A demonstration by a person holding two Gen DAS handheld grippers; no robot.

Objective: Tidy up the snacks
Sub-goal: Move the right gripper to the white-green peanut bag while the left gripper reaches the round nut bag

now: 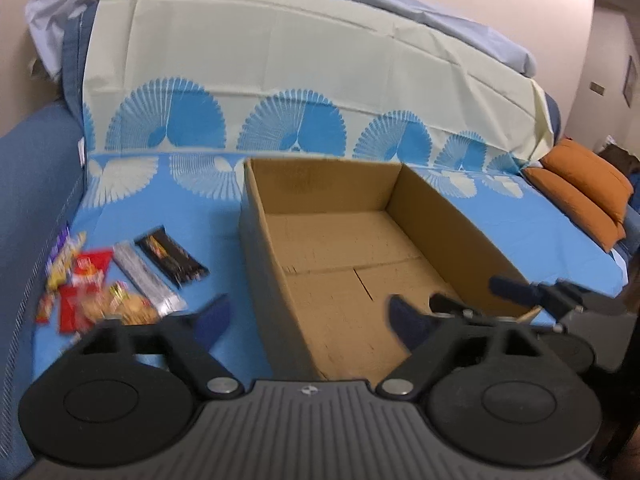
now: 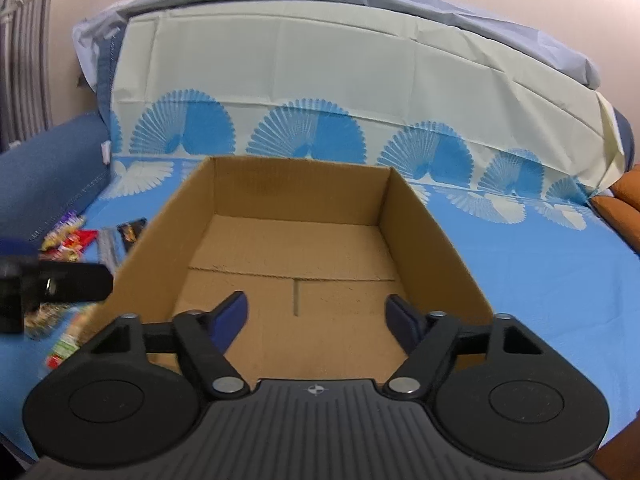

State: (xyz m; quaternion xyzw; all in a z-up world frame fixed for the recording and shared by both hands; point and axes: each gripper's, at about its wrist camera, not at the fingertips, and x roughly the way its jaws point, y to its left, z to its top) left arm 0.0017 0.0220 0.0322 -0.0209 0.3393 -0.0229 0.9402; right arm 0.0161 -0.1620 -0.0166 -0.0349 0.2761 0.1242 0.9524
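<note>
- While the cardboard box point(image 2: 420, 240) sits open-topped on the blue fan-patterned sheet point(image 2: 540, 264) covering the sofa, nothing lies on its bare floor, where only a flap seam shows.
- Left of the box, the snacks lie together on the sheet, all outside it and none touching its wall.
- Nearest the box is a black wrapped bar point(image 1: 172, 258), and just beside that, farther from the box, a silver wrapped bar point(image 1: 146, 278).
- Beyond those, away from the box, sit a red packet point(image 1: 90, 270), a biscuit packet point(image 1: 134, 306) and a yellow and purple packet point(image 1: 64, 256); blur hides their labels.
- Left gripper point(image 1: 308, 320): released, jaws apart with nothing between them, hanging over the box's left wall, one blue finger on the sheet side and the other above the box floor.
- Right gripper point(image 2: 318, 318): released as well, jaws apart and gripping nothing, poised above the near end of the box with both blue fingers over its floor.
- From the left wrist view the right gripper also shows at the box's near right corner, close to the rim; whether it touches the cardboard I cannot tell.
- Behind the box the cream upper part of the sheet drapes over the sofa back point(image 1: 280, 52).
- Well to the right of the box, two orange cushions point(image 1: 584, 188) are stacked at the sofa's end.
- A blue sofa arm point(image 1: 36, 184) rises beyond the snacks, on the side away from the box.
</note>
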